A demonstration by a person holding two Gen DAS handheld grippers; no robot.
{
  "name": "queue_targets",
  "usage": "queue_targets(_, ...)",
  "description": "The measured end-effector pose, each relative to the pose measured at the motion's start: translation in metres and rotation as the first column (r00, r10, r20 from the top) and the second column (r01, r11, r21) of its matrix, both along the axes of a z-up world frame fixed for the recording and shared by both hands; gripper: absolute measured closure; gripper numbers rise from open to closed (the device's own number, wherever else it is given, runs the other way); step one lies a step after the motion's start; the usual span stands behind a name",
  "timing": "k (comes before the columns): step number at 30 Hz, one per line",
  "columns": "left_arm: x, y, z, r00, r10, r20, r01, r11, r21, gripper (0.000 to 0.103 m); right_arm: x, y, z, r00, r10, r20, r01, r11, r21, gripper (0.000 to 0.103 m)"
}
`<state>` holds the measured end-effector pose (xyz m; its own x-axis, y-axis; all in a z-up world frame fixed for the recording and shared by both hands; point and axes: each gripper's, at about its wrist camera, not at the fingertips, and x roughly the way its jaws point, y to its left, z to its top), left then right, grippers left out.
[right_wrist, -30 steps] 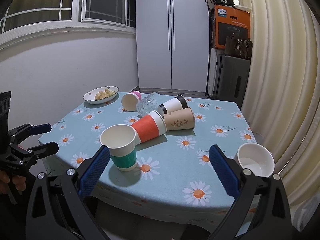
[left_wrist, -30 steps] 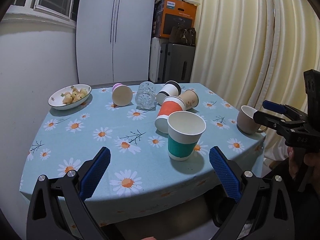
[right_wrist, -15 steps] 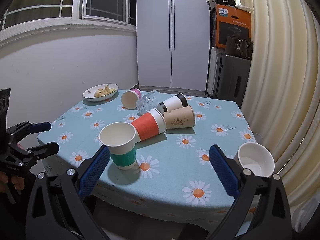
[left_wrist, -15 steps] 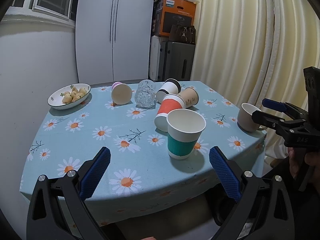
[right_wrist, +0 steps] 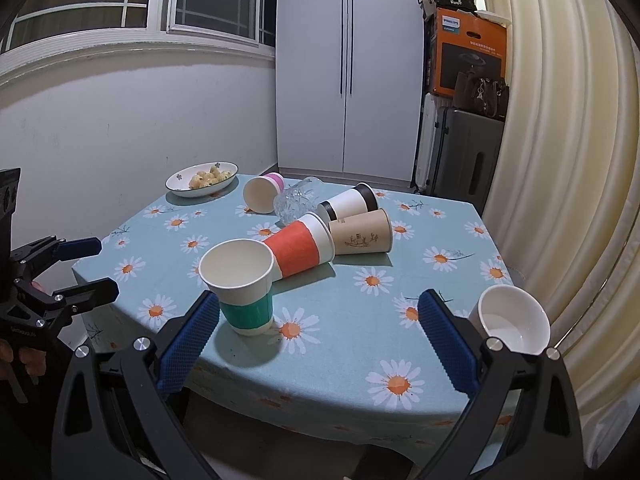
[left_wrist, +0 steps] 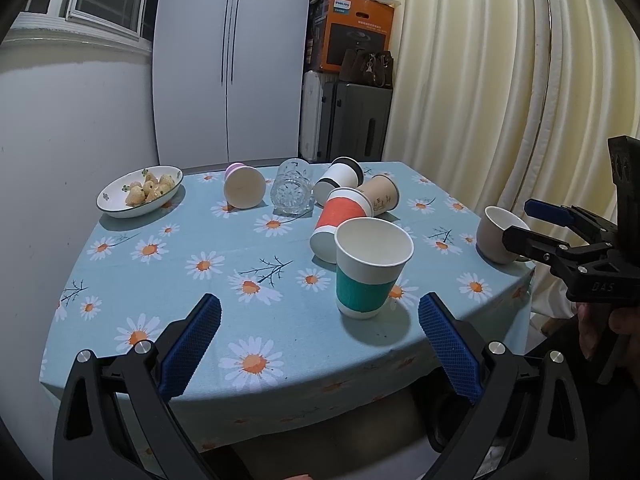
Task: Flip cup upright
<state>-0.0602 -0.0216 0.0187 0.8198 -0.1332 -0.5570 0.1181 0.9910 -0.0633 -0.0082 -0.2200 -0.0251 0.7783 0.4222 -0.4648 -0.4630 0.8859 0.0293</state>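
Note:
A teal-banded paper cup stands upright near the table's front. Behind it lie on their sides an orange-banded cup, a brown cup, a black-and-white cup, a clear glass and a pink cup. My left gripper is open and empty, off the front edge. My right gripper is open and empty, by the right corner.
A beige mug stands upright at the right corner. A bowl of snacks sits at the far left. The daisy tablecloth covers the table. Curtains hang on the right; suitcases stand behind.
Both grippers have drawn back slightly from the table and stay open. The cups have not moved.

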Motion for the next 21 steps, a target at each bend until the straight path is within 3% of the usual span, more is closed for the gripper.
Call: queue_targets(21, 0.0003, -0.0020, 0.0001, 1.000, 0.001, -0.005, -0.001, 1.000, -0.007, 0.007, 0.0007, 0.0031, -0.0023, 1.000, 0.003, -0.004, -0.003, 1.000, -0.015, 0.005)
